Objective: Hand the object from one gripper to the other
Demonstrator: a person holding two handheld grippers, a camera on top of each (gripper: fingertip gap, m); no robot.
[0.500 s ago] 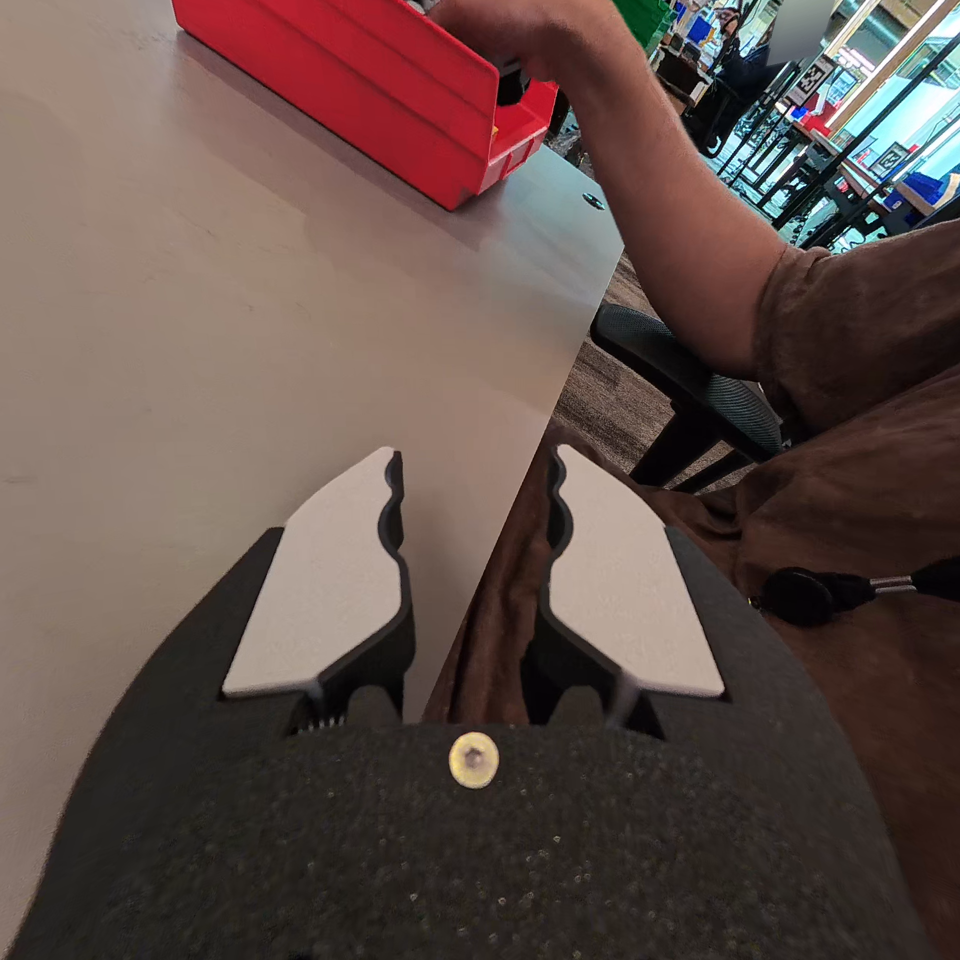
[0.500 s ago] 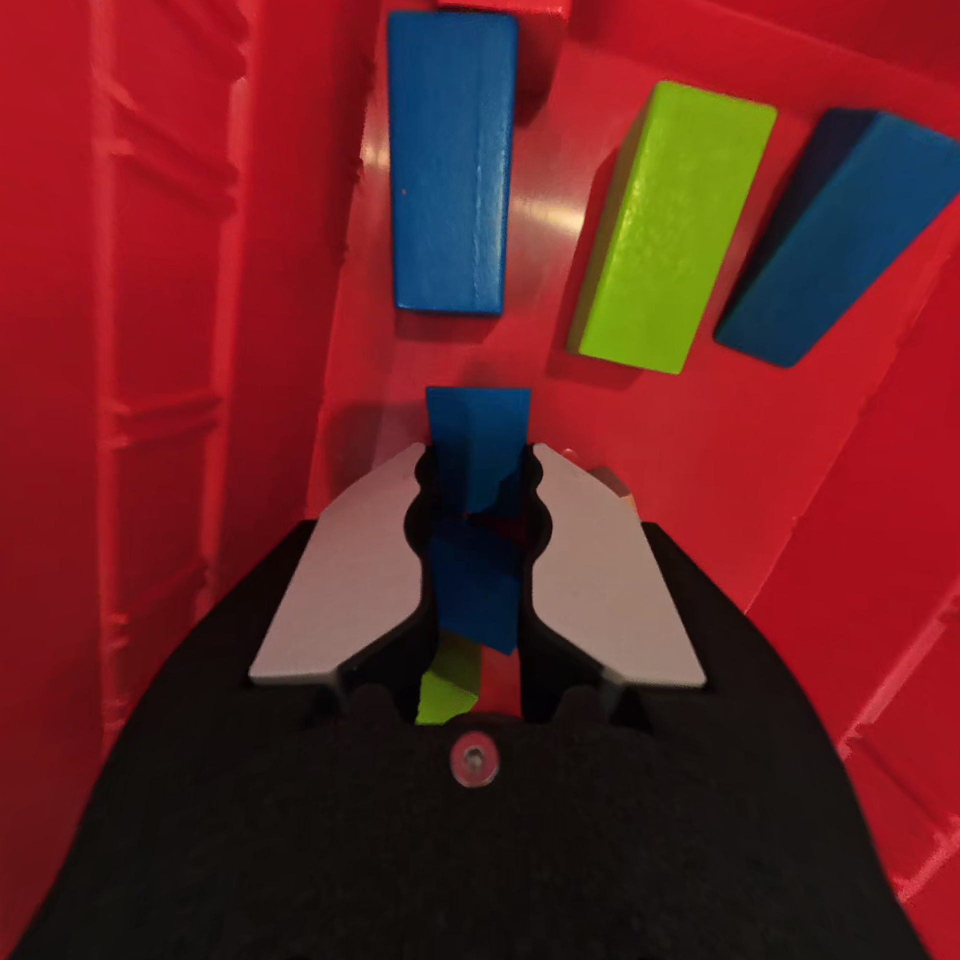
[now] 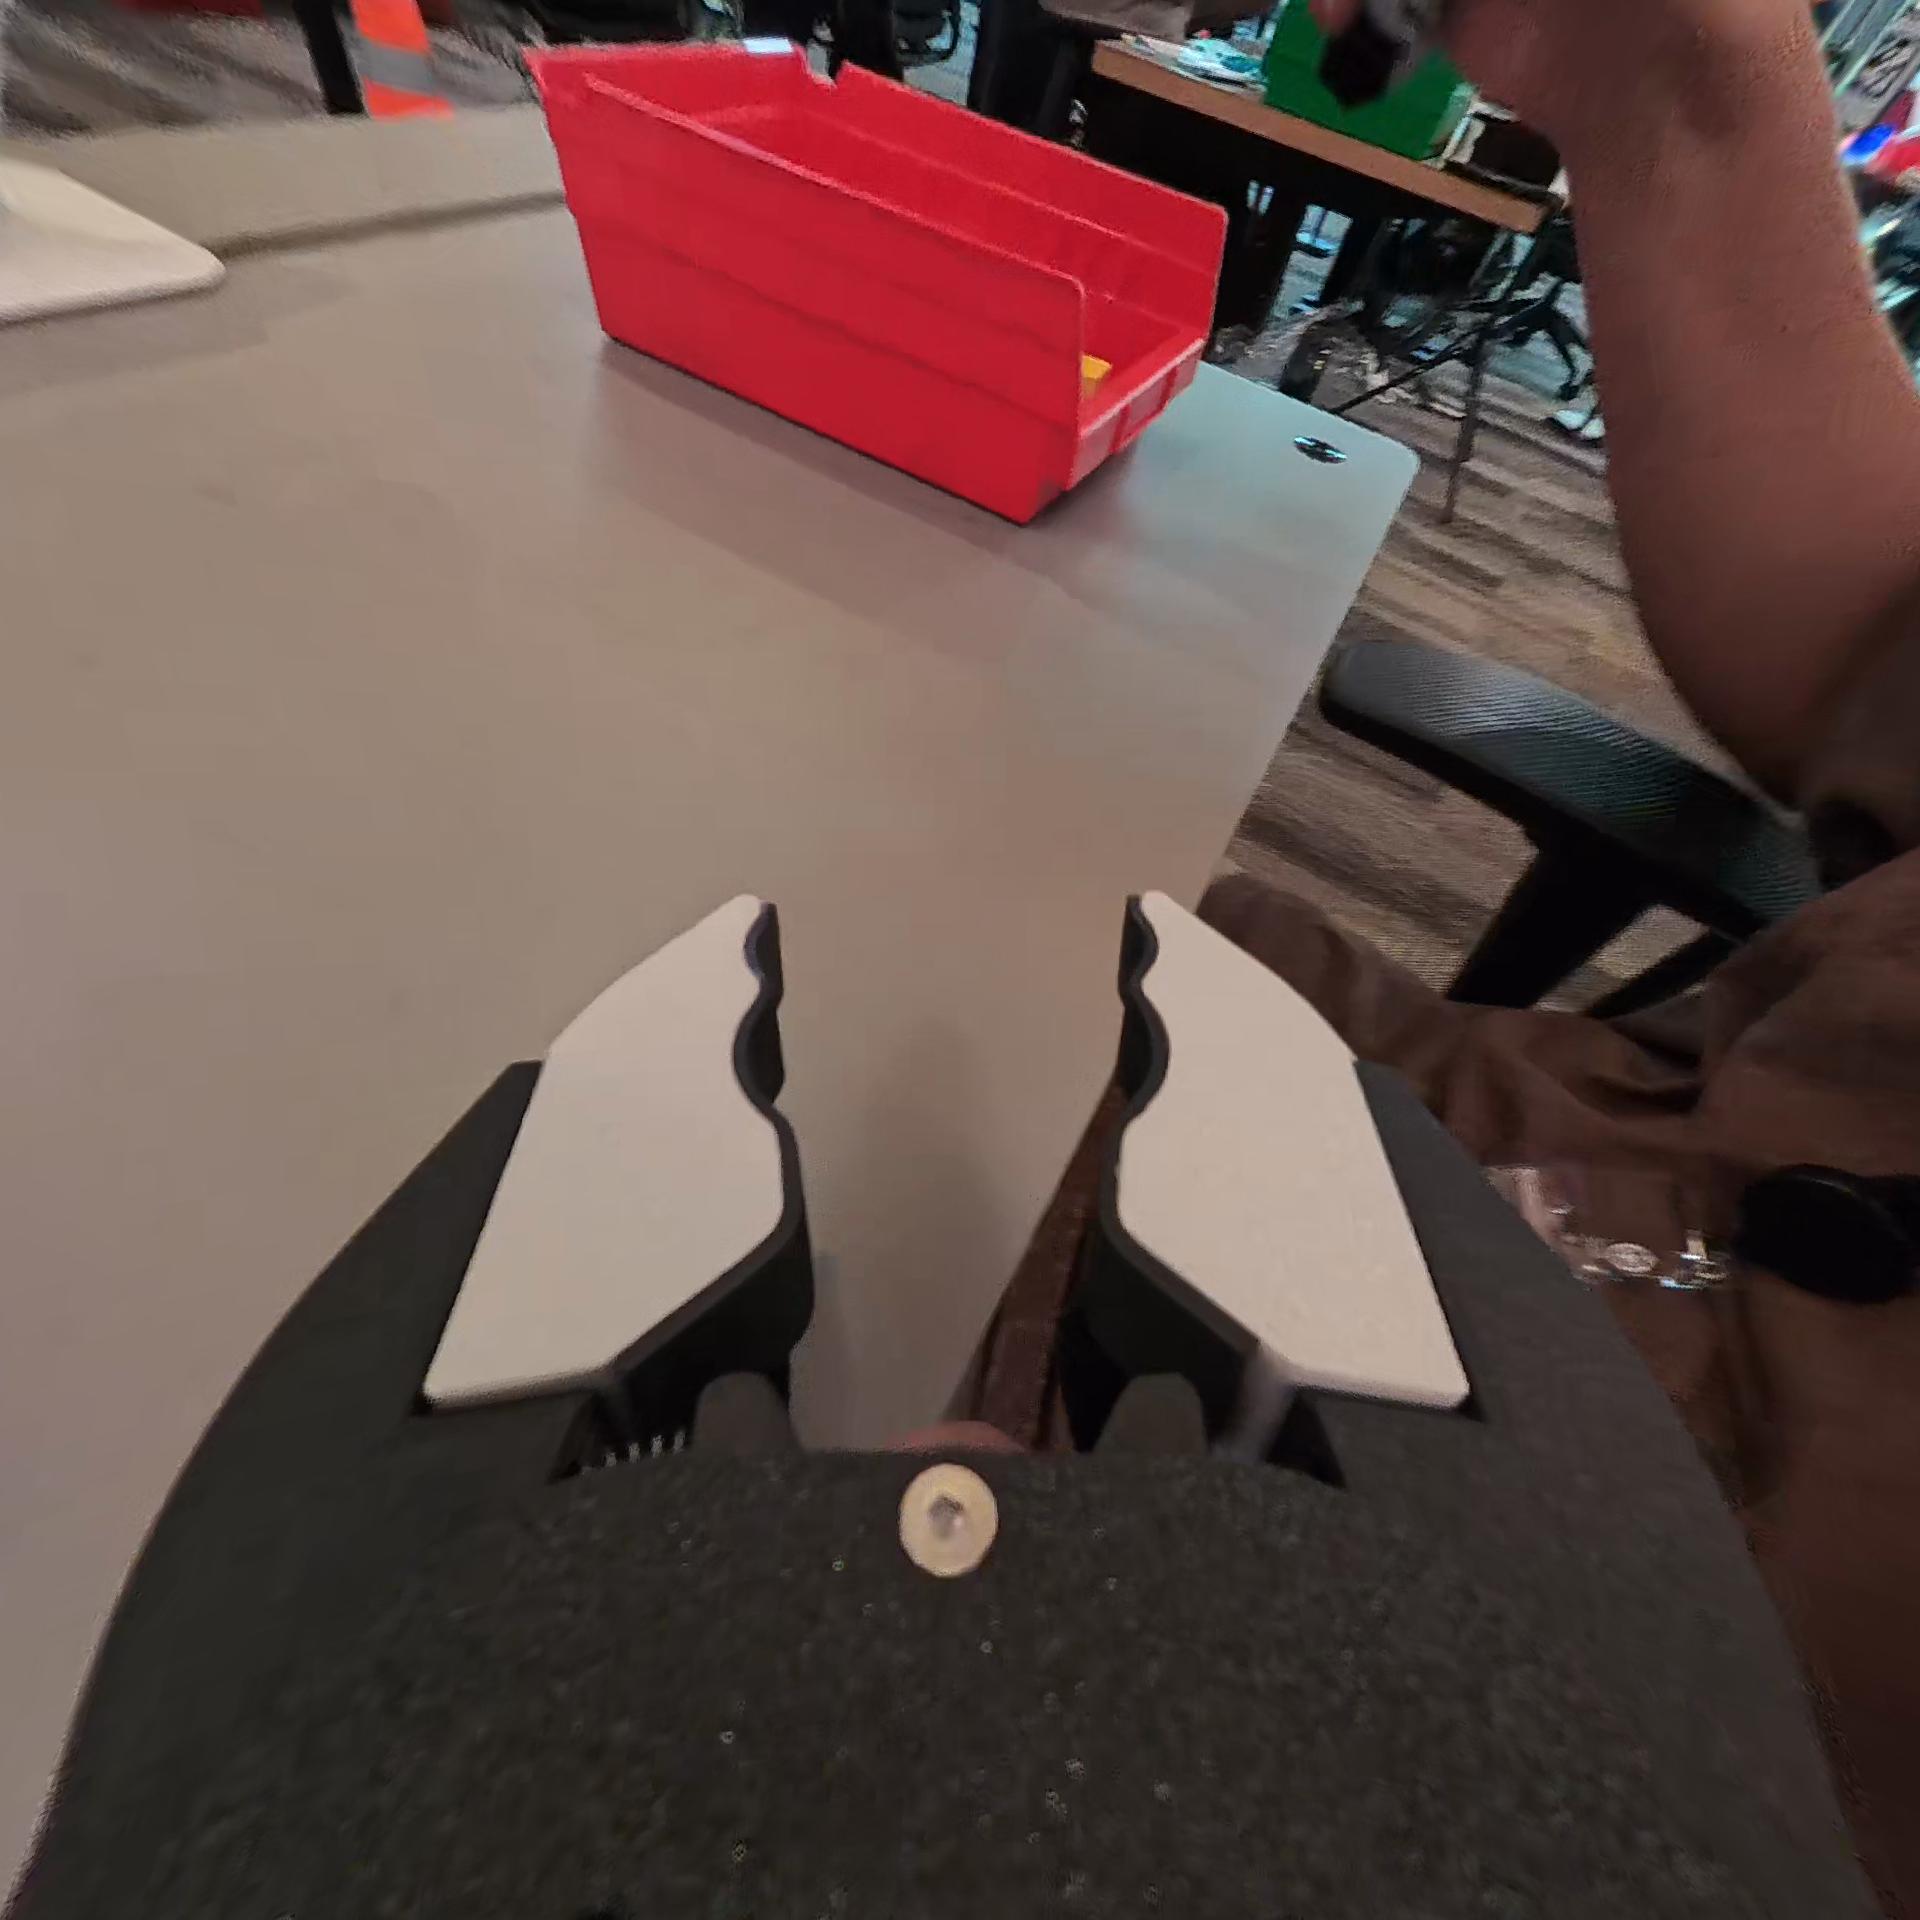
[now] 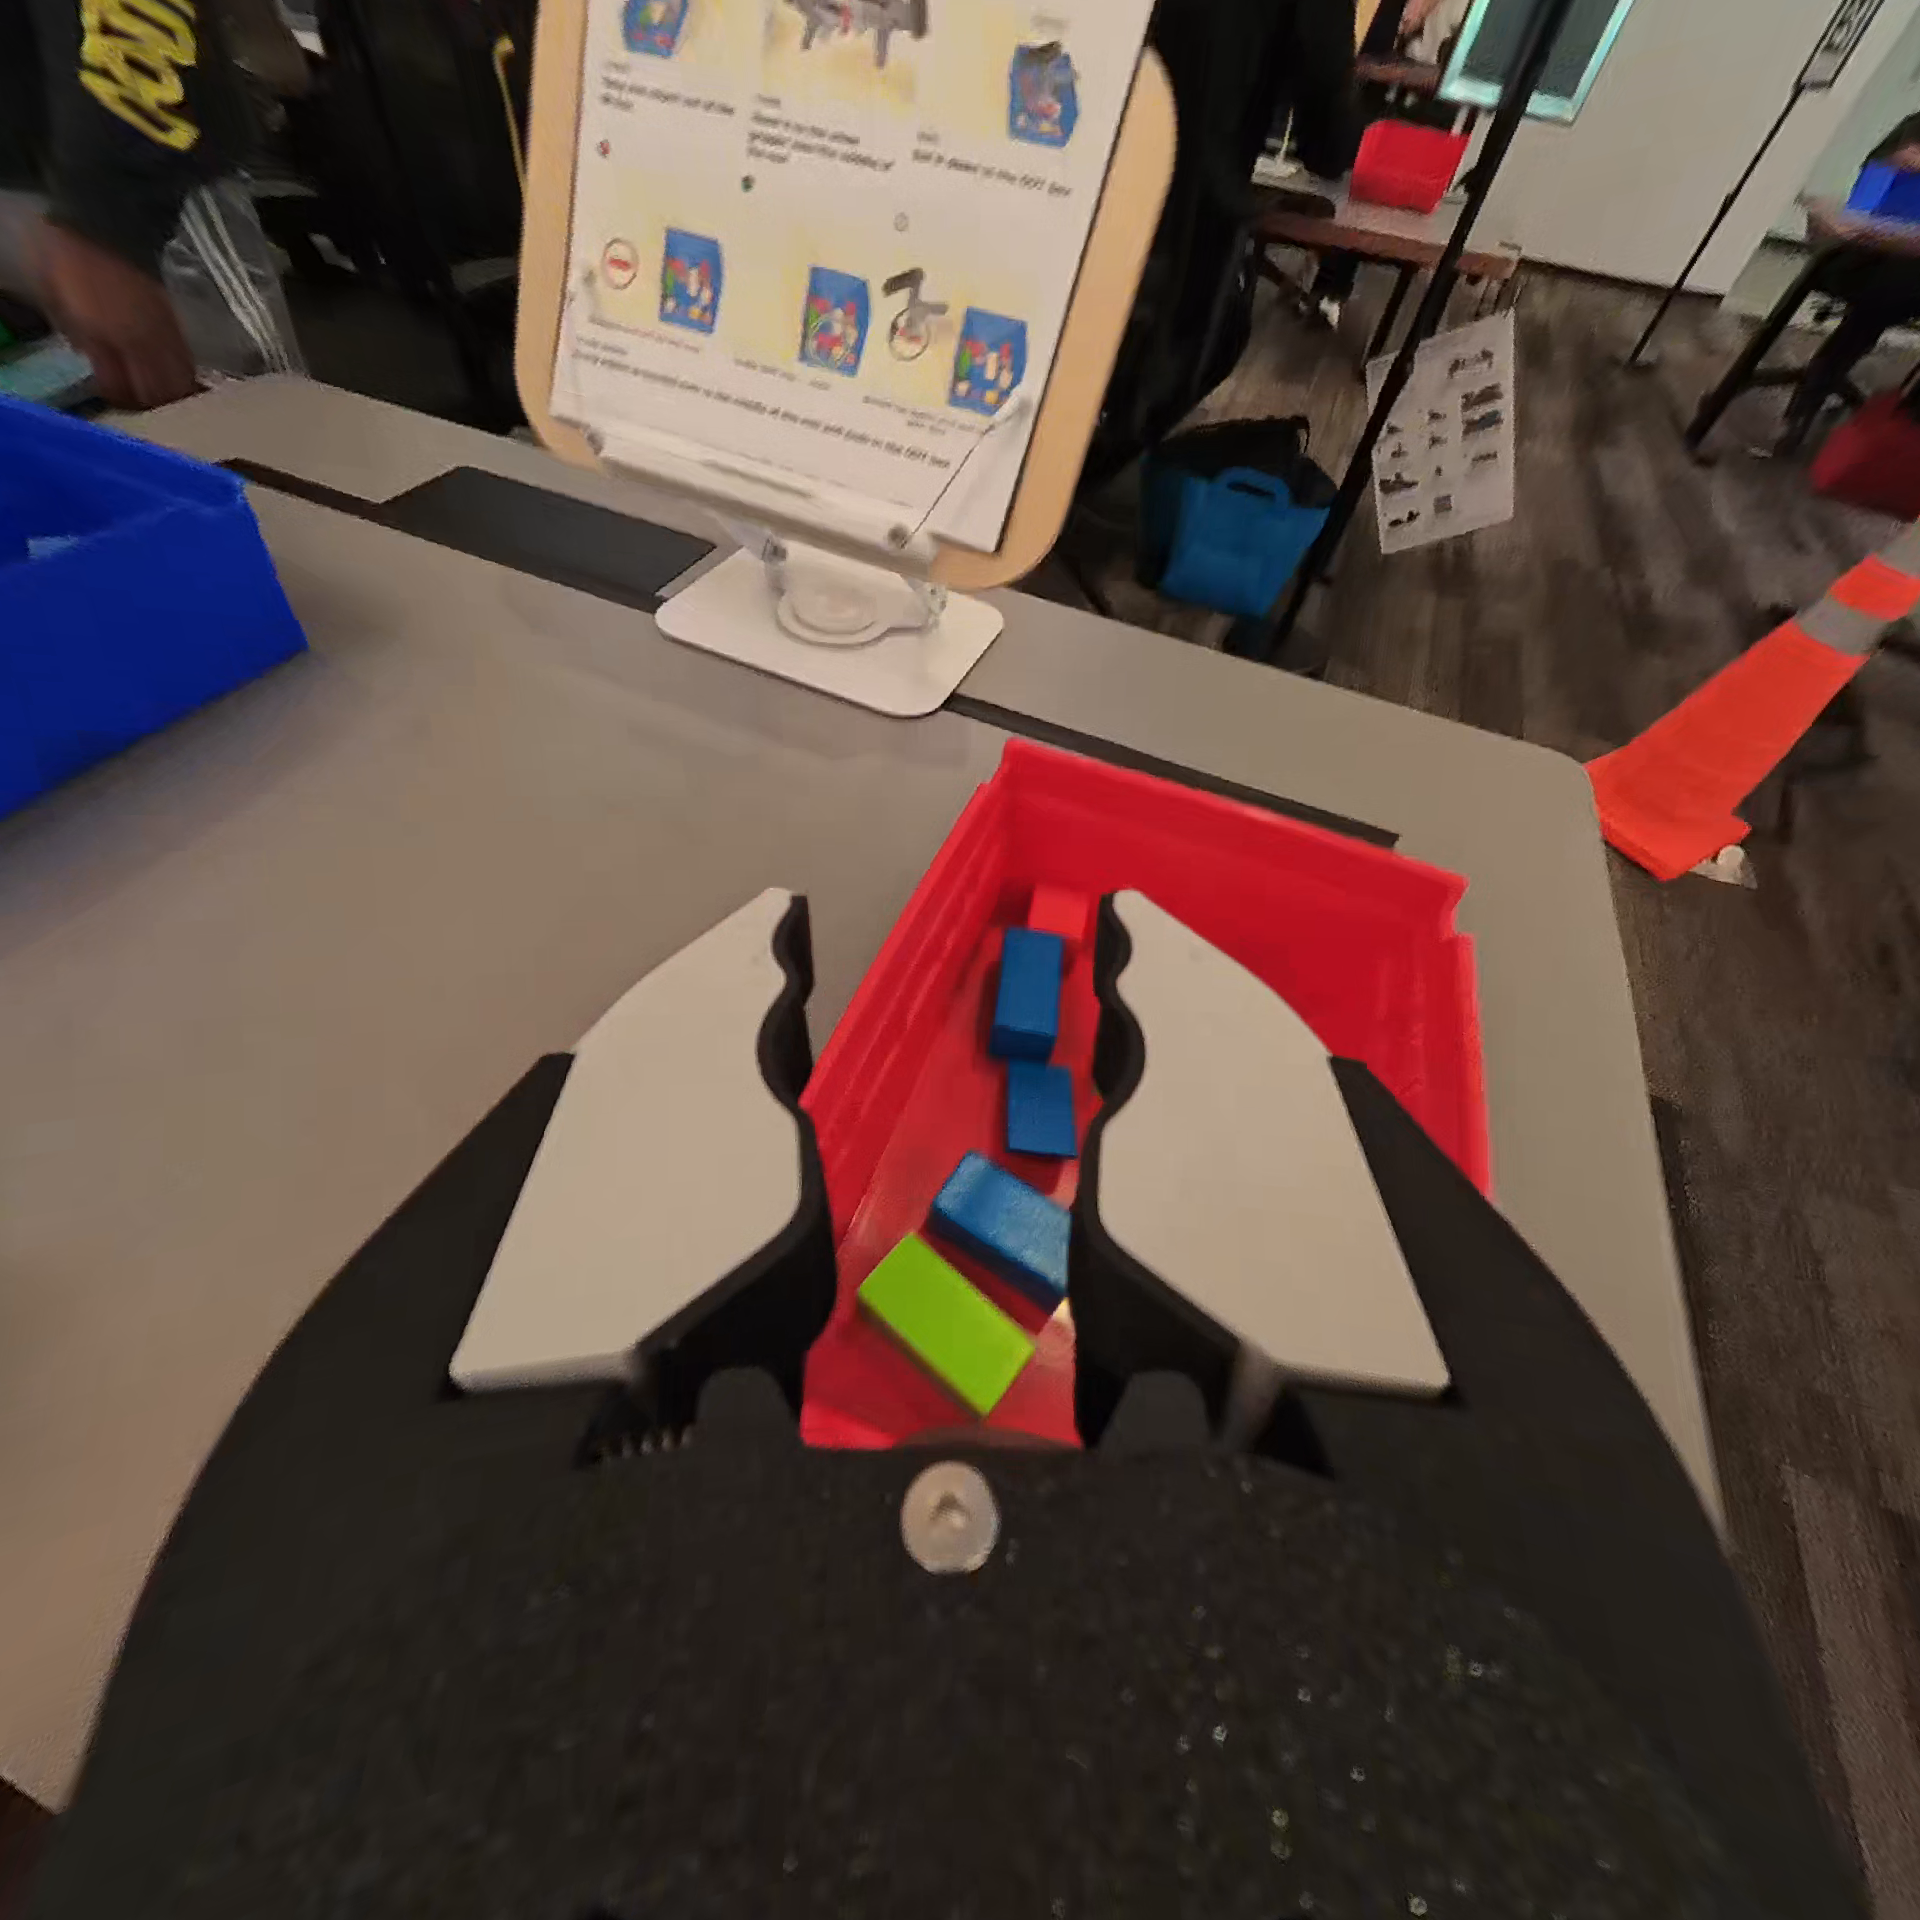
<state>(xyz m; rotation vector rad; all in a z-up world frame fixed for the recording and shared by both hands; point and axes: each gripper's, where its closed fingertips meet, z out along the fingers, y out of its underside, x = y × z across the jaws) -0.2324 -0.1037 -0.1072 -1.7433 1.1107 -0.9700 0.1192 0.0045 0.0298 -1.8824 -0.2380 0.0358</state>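
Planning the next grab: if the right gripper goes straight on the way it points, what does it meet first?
Probably the blocks in the red bin. The right gripper, jaws open and empty, looks down into it; the blue blocks lie in line, though depth is unclear.

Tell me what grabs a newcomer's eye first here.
The red bin on the grey table, with blue blocks and a green block inside. The open right claw hangs empty above it; a blue bin sits at the far left.

Even indoor light, slight motion blur, wide-angle distortion at edges.
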